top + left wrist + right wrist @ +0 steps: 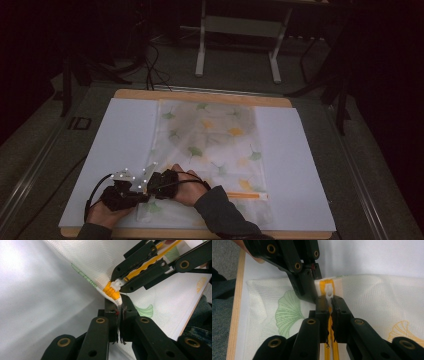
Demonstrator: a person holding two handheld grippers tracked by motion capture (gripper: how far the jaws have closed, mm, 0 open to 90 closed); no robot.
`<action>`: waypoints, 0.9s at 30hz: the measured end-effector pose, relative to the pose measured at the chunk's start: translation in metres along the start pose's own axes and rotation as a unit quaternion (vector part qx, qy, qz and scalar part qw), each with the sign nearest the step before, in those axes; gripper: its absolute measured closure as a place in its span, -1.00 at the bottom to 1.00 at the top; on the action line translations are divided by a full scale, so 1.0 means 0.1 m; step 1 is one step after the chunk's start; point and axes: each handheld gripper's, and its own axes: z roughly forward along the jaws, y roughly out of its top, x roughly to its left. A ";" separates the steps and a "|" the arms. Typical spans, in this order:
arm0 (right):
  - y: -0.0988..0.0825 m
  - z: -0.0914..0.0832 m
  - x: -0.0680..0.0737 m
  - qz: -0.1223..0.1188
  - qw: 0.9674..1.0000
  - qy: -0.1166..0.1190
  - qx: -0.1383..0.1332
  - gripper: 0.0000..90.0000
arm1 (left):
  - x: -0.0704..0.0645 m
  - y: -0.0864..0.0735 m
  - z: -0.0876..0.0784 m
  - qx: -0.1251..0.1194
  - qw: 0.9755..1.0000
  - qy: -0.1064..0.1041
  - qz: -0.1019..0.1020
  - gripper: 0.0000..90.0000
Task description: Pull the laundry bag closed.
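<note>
A white mesh bag (210, 145) printed with green and yellow ginkgo leaves lies flat on the white sheet. Its yellow zipper (247, 196) runs along the near edge. At the bag's near left corner my left gripper (119, 308) is shut on the corner fabric just below the zipper's yellow end (111, 291). My right gripper (330, 302) is shut on the white zipper pull (329, 291), with the yellow zipper tape running back between its jaws. In the high view the left gripper (141, 193) and right gripper (157, 185) sit tip to tip.
The bag rests on a white sheet (115, 150) over a wooden board (200, 95). Its near wooden edge (235, 315) is close to the grippers. A metal stand (237, 30) and cables (155, 70) are on the floor beyond.
</note>
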 end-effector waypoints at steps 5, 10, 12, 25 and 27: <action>-0.02 0.01 -0.01 0.001 1.000 0.002 0.003 0.88 | 0.00 0.00 0.00 -0.002 1.000 -0.003 0.001 0.94; -0.03 0.04 0.01 -0.008 1.000 -0.004 0.012 0.88 | -0.01 0.00 0.00 0.000 1.000 -0.002 0.004 0.94; -0.03 0.04 0.01 -0.011 1.000 -0.008 0.014 0.88 | 0.00 0.00 -0.01 -0.003 1.000 -0.005 0.004 0.94; -0.06 0.06 0.02 -0.009 1.000 -0.009 0.018 0.88 | 0.01 0.00 -0.02 -0.003 1.000 -0.010 0.005 0.94; -0.06 0.06 0.02 -0.009 1.000 -0.009 0.019 0.88 | 0.01 0.00 -0.03 -0.006 1.000 -0.012 0.002 0.94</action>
